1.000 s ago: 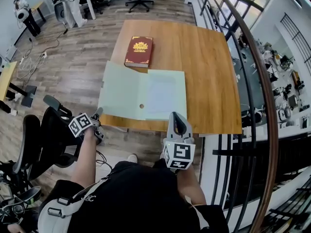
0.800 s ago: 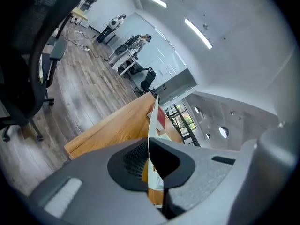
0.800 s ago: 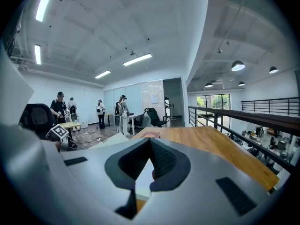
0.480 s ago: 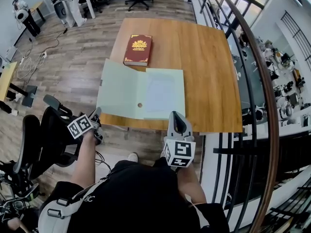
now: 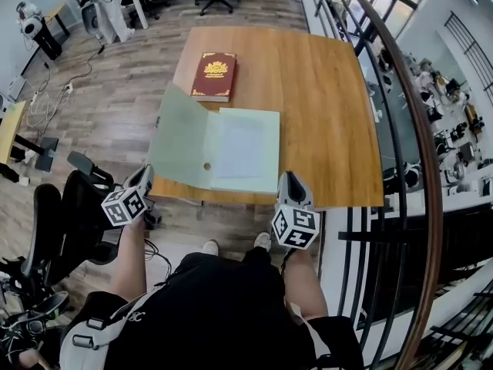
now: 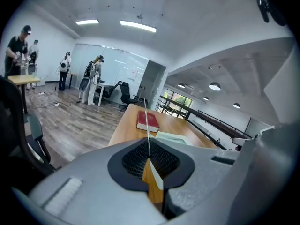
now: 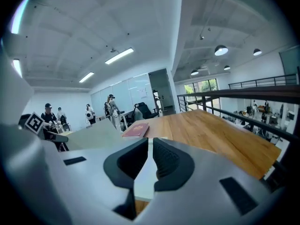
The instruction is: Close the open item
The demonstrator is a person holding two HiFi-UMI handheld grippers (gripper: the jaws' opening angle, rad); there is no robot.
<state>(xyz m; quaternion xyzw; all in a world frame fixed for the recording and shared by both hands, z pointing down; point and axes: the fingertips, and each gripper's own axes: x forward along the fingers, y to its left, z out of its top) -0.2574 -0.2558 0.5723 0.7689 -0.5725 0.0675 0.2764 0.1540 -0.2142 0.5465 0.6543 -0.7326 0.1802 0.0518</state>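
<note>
Folder cover (image 5: 179,139) now rises off worktop (image 5: 331,99), edge clamped in left tool (image 5: 146,174); right tool (image 5: 290,180) sits shut, empty; closing underway.

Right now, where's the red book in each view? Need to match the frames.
Head view: red book upper left of centre, on the far part of the table.
Left gripper view: middle of the picture, flat on the table.
Right gripper view: slightly left of centre, flat on the table.
Shared landmark: the open green folder lies just nearer than the book in every view.
</note>
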